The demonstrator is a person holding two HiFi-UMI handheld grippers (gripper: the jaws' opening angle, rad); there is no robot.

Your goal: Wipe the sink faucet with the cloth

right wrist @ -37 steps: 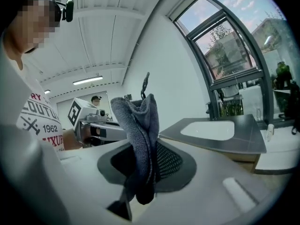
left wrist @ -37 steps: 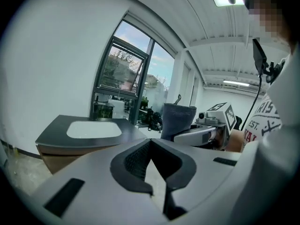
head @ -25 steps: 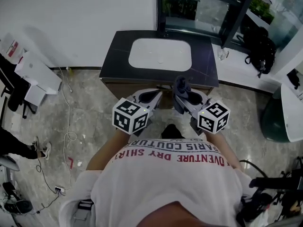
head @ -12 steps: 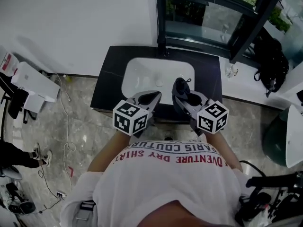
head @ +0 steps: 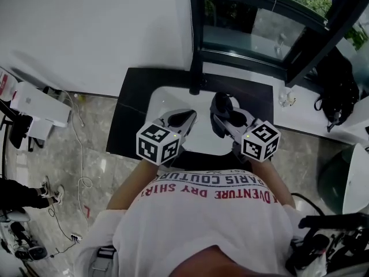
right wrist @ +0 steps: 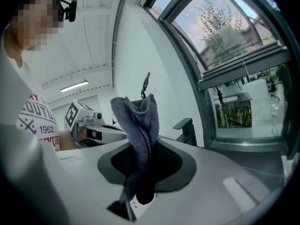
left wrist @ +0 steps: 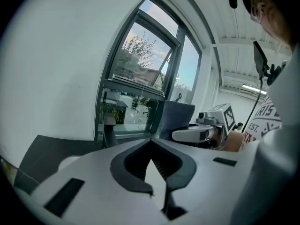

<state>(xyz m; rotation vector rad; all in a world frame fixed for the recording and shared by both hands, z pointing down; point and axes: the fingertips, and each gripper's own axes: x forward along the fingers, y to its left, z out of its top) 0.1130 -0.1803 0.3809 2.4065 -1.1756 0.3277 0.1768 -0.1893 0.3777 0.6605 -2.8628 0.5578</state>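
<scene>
A white sink is set in a black counter, with a dark faucet at its back edge. My right gripper hovers over the basin's right side, shut on a grey-blue cloth that sticks up from its jaws. In the right gripper view the cloth hangs bunched between the jaws, and the faucet stands beyond it, apart. My left gripper floats over the basin's middle, shut and holding nothing. In the left gripper view that gripper points toward the window.
A dark-framed window rises right behind the counter. A small glass stands on the white ledge to the right, with a black bag beyond it. White boxes and cables lie on the floor at the left.
The person has stepped up to the counter. Both grippers, earlier short of its front edge, now hang over the basin. The cloth stays in the right gripper.
</scene>
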